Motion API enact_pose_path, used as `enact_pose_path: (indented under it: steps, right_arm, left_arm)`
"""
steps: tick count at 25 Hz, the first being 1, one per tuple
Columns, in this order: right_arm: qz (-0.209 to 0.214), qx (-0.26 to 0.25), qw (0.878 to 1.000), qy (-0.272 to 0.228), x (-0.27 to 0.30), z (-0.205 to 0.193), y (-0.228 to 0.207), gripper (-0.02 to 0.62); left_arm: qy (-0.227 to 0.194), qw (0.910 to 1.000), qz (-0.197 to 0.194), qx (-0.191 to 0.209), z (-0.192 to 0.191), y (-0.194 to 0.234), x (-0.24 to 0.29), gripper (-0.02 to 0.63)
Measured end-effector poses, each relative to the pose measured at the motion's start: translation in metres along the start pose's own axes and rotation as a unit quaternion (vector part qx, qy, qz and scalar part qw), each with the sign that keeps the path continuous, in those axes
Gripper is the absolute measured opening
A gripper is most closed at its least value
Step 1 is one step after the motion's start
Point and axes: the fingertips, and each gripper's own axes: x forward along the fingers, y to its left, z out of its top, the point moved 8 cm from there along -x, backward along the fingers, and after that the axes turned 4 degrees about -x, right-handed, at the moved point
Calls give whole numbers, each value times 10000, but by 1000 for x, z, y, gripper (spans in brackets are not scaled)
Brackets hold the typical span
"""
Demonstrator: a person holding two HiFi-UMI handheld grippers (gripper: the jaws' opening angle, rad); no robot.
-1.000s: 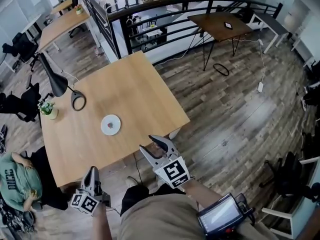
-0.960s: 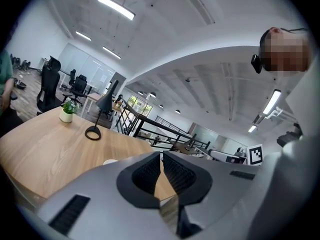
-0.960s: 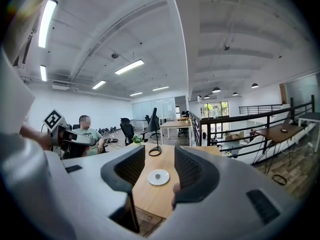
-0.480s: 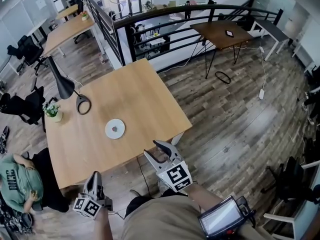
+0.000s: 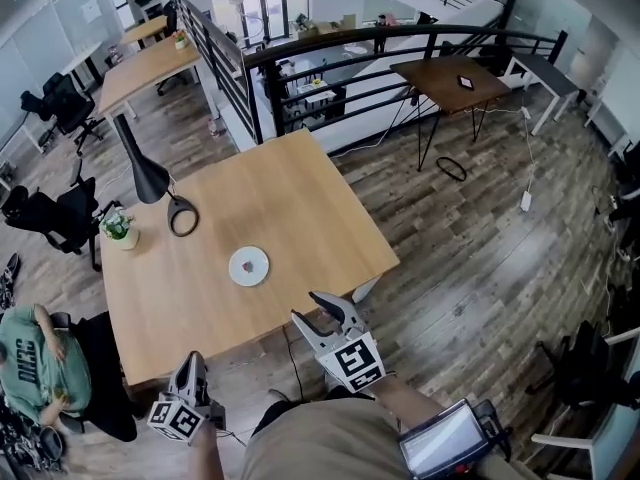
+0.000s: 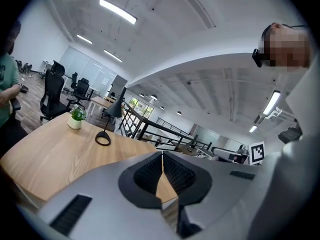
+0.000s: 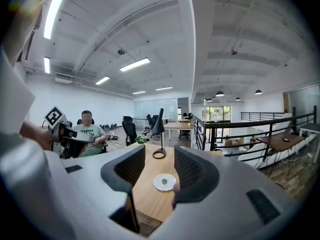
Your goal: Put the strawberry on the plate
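Two tools hang off the table (image 5: pixel 300 198), on the near side of the plate (image 5: pixel 236 275), and neither one touches anything. The right tool (image 7: pixel 156 170) has its jaws spread wide. Between them I see only the table and the plate, well apart from the tool. The left tool (image 6: pixel 162 159) has its jaws pressed together and holds nothing.

A small reddish thing, which I take for the strawberry (image 5: pixel 250 264), already lies on the plate, about at its middle. It is too small in every view to tell which way its tip points or how its long axis runs.

I judge that such a fruit is light, soft and easy to bruise, with a slightly slippery skin. If it must be moved, it is best held across its wide part, with a gentle closing and no squeezing at the tip.

Beyond the plate, on its left side, stands a black lamp (image 5: pixel 150 178), and a potted plant (image 5: pixel 120 230) is further left.
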Motion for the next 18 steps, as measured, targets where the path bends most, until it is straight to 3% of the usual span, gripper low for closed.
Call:
enact_pose_path:
  steps: [6,18]
  right_arm:
    - [-70,-96,9999,-121,21,16,17,190]
    - [-110,-123,9999,37,40,21,35,187]
  left_arm:
    - [-98,9998,-152,19,20,28,-2,3]
    - [40,9987,-507,-46,26,46,17,3]
